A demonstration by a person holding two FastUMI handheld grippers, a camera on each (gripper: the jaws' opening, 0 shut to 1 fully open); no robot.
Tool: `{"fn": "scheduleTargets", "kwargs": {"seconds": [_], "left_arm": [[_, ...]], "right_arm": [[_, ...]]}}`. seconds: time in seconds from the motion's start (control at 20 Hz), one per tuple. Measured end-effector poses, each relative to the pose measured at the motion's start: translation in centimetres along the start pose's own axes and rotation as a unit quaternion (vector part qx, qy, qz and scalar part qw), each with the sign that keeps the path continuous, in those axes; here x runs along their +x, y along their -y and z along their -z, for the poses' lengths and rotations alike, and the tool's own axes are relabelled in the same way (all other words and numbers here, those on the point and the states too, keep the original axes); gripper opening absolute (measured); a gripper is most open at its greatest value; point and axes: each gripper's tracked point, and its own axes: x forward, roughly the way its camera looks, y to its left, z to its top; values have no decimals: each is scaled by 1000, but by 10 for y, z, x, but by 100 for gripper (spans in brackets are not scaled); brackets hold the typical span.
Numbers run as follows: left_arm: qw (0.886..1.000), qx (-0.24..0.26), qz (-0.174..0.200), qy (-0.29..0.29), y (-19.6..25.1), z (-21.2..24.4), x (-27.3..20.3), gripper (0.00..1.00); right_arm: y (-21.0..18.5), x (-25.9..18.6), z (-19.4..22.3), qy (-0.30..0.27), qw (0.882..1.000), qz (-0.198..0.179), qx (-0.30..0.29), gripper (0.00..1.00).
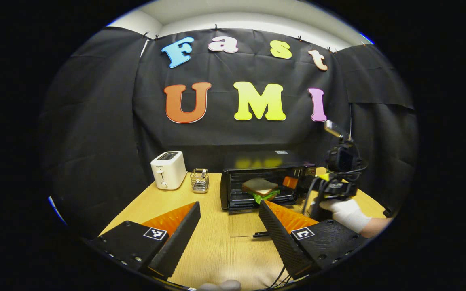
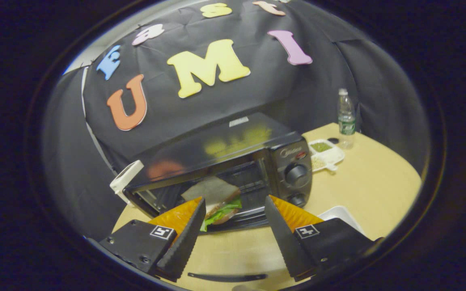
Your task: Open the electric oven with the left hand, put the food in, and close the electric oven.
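Nearest in the left gripper view, the left gripper [image 1: 229, 220] is hanging low over the wooden table [image 1: 217, 250] with its fingers spread wide and gripping nothing. Just beyond it the electric oven [image 1: 263, 180] is standing open, its glass door [image 1: 243, 224] lying flat toward us, the door handle [image 1: 260, 234] a dark bar at its front edge between the fingers. Inside, on the rack, the sandwich [image 1: 260, 190] is sitting with lettuce poking out below the bread. From the right gripper view, the right gripper [image 2: 233, 220] is also gaping wide and empty, hovering just in front of the oven mouth, with a gloved hand [image 1: 348, 214] carrying it. So the food looks delivered and what is left, I judge, is closing up. To do that well, the left gripper should be dipping under the handle, catching it between the fingers and swinging the door upward in an arc about its hinge rather than pushing straight in, while the right one is clearing the opening first. Off to the side a white toaster [image 1: 169, 169] and a small glass holder [image 1: 200, 180] are sitting well apart from the action.
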Motion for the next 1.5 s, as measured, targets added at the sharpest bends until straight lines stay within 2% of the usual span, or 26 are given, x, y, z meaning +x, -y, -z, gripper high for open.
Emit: {"fn": "scheduleTargets", "kwargs": {"seconds": [0.3, 0.45, 0.7, 0.9, 1.05, 1.15, 1.35, 1.5], "left_arm": [[999, 17, 17, -27, 27, 25, 6, 96], [999, 18, 25, -38, 46, 38, 10, 95], [996, 14, 32, -86, 82, 84, 29, 96], [993, 9, 32, -114, 108, 116, 50, 96], [990, 6, 27, -142, 122, 144, 65, 96], [986, 5, 17, -164, 125, 163, 74, 96], [981, -9, 6, -192, 132, 191, 90, 96], [979, -13, -2, -202, 132, 200, 100, 96]], "right_arm": [[42, -119, -65, 65, 993, 22, -100, 98], [73, -169, -83, 76, 990, 34, -111, 98], [125, -238, -108, 92, 985, 60, -134, 96], [150, -264, -121, 95, 981, 75, -151, 98], [158, -270, -132, 91, 983, 69, -145, 97], [162, -279, -150, 110, 979, 69, -154, 97], [174, -283, -173, 132, 976, 71, -159, 97], [181, -276, -175, 128, 976, 72, -161, 97]]}}
